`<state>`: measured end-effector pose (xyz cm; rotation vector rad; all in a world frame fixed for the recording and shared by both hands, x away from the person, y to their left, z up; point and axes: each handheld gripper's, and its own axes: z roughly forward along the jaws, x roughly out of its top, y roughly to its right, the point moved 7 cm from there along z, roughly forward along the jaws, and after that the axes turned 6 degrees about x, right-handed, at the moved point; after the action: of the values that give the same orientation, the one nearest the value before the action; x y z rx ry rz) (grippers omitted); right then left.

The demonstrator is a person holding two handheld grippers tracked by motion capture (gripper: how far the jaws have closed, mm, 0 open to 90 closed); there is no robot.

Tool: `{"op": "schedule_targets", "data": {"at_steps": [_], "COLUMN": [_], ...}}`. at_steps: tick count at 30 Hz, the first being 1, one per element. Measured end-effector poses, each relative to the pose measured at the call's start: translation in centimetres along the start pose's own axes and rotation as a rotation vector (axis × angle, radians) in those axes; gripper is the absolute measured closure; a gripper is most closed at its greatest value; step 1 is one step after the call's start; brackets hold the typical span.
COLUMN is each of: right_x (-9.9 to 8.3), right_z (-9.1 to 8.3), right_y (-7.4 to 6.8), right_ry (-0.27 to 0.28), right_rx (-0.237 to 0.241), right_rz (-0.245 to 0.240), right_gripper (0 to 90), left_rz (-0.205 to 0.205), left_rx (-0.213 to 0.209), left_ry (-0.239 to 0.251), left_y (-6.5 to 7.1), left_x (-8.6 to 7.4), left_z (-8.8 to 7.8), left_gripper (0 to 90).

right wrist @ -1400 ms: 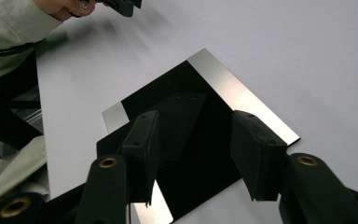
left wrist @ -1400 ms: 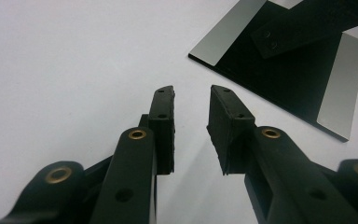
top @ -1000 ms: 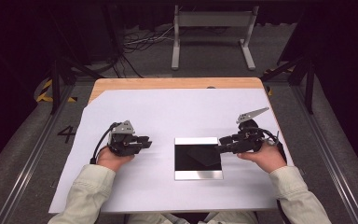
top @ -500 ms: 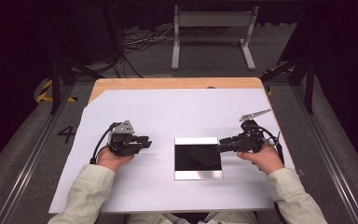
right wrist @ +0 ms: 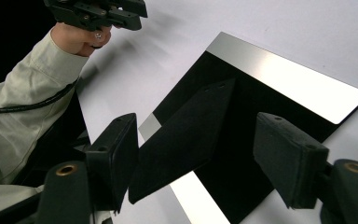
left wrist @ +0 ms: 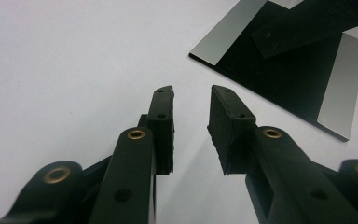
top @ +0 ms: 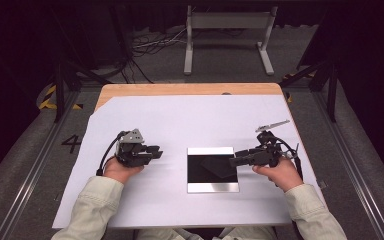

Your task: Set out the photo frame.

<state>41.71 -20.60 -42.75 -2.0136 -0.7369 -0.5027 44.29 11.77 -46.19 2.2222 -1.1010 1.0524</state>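
A flat square plate (top: 212, 170), mirror-dark with silver strips along two edges, lies on the white sheet (top: 190, 120) in front of the person. My right gripper (top: 233, 161) lies low at the plate's right edge and points left across it. Its jaws have just been opening and now stand wide apart (right wrist: 196, 122) over the plate (right wrist: 279, 79), pressing on nothing. A dark jaw-shaped reflection shows in the plate between them. My left gripper (top: 157, 151) rests on the sheet left of the plate (left wrist: 289, 70), its jaws (left wrist: 191, 100) apart with nothing between them.
The white sheet covers most of a wooden table (top: 180, 89), whose far edge shows bare. Beyond it on the floor stand a grey metal frame (top: 227, 30) and loose cables (top: 150, 47). Dark stands flank the table. In the right gripper view the left hand and sleeve (right wrist: 23, 98) show.
The right gripper's jaws stand wider apart than in the earlier frames. Both hands are almost where they were, and the plate has not moved.
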Motion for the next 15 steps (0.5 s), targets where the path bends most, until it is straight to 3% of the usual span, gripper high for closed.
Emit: {"op": "schedule_targets", "data": {"at_steps": [15], "right_x": [-0.7], "right_z": [1.4], "right_y": [-0.1], "right_ry": [-0.028], "right_rx": [0.026], "right_rz": [0.033], "right_gripper": [25.9], "left_rz": [0.004], "left_rx": [0.003], "left_ry": [-0.002], "left_y": [-0.1], "left_x": [0.0], "left_z": [-0.1], "left_gripper": [70.9]}}
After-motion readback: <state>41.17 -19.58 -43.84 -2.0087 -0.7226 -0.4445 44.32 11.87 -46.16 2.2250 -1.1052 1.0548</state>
